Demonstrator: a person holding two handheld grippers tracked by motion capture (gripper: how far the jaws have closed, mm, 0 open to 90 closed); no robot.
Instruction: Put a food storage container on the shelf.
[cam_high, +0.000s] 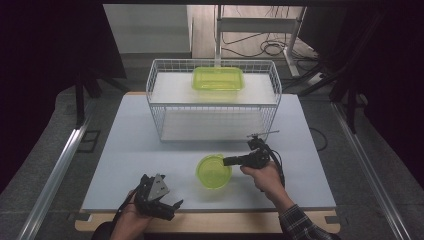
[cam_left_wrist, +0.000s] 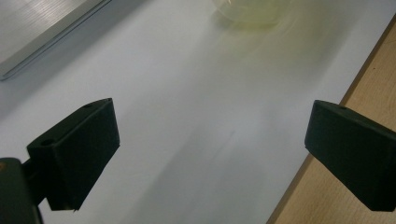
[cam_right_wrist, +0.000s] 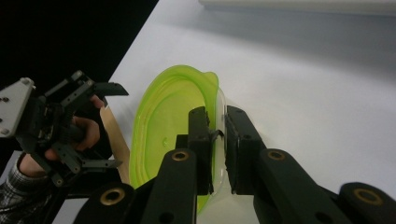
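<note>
Green bowl (cam_right_wrist: 163, 126), rim pinched by right gripper (cam_right_wrist: 217, 140) jaws, partly hidden.

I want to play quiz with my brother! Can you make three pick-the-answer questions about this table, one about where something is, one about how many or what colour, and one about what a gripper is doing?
1. Where is the rectangular green plastic container?
A. On the top shelf of the white wire basket rack
B. On the floor
C. In the left gripper

2. How many green plastic containers are in the high view?
A. One
B. Two
C. Four

3. What is the right gripper doing?
A. Hanging open over the rack
B. Pinching the rim of the round green plastic bowl
C. Holding a spoon

Answers:
1. A, it lies on the rack's upper shelf in the high view.
2. B, the rectangular one and the round bowl.
3. B, the right gripper view shows its jaws closed on the bowl's rim; the left gripper stands open, holding nothing.
</note>
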